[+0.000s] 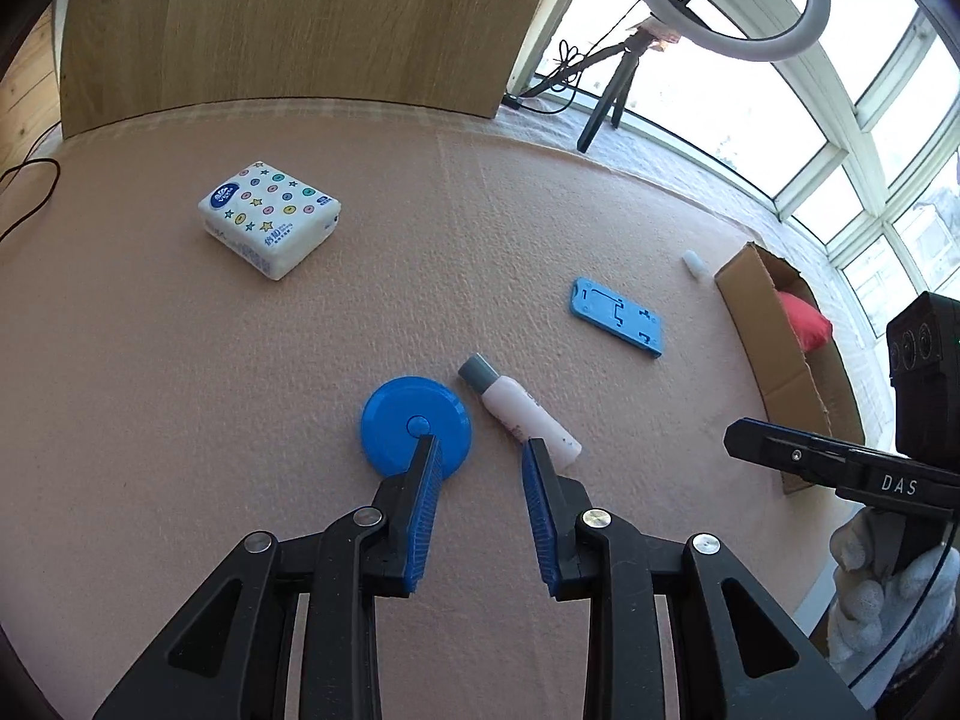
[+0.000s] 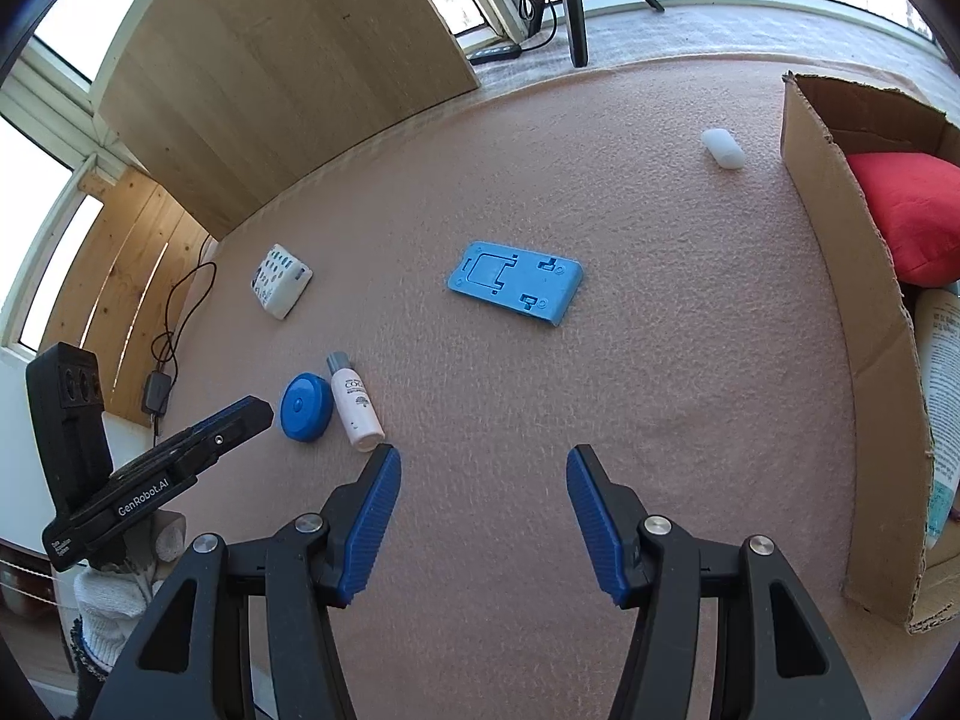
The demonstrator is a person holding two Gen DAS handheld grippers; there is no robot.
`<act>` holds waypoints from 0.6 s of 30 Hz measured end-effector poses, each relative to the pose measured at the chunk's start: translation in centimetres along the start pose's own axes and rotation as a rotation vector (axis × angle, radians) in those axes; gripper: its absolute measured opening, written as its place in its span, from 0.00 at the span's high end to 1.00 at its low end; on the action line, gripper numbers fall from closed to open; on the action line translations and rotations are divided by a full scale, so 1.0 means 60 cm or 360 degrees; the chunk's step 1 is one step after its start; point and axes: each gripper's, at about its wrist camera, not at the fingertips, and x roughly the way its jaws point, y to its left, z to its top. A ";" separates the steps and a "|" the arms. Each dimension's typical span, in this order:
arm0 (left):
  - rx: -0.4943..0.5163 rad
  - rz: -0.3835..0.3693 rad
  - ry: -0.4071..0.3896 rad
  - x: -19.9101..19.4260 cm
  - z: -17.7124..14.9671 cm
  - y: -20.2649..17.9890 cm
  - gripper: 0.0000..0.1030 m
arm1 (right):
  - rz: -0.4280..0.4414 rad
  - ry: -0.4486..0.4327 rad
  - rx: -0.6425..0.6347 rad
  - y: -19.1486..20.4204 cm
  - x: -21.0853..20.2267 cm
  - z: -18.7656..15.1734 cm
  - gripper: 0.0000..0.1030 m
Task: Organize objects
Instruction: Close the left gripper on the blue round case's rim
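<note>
On the pink felt lie a round blue disc (image 1: 414, 426) (image 2: 306, 407), a white bottle with a grey cap (image 1: 519, 414) (image 2: 355, 405), a flat blue plastic plate (image 1: 618, 317) (image 2: 516, 282), a star-printed tissue pack (image 1: 270, 216) (image 2: 281, 281) and a small white capsule (image 1: 693, 263) (image 2: 723, 149). My left gripper (image 1: 482, 441) hovers over the gap between disc and bottle, jaws narrowly apart and holding nothing. My right gripper (image 2: 485, 450) stands open over bare felt, short of the blue plate, with nothing between its fingers.
A cardboard box (image 1: 756, 324) (image 2: 840, 240) on the right holds a red cushion (image 2: 912, 210) and a printed white package (image 2: 942, 390). A wooden board (image 1: 300, 30) stands at the back. A tripod (image 1: 612, 90) with a ring light is near the windows. A black cable (image 2: 174, 324) trails at the left.
</note>
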 end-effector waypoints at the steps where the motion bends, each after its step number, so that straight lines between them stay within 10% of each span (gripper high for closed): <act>1: 0.0021 0.0028 -0.0015 -0.001 -0.003 -0.005 0.71 | 0.0002 0.0004 -0.0004 0.002 0.002 0.001 0.48; 18: -0.0037 0.0024 0.0051 0.061 0.047 0.054 0.71 | 0.0154 0.0127 -0.0139 0.090 0.044 -0.037 0.64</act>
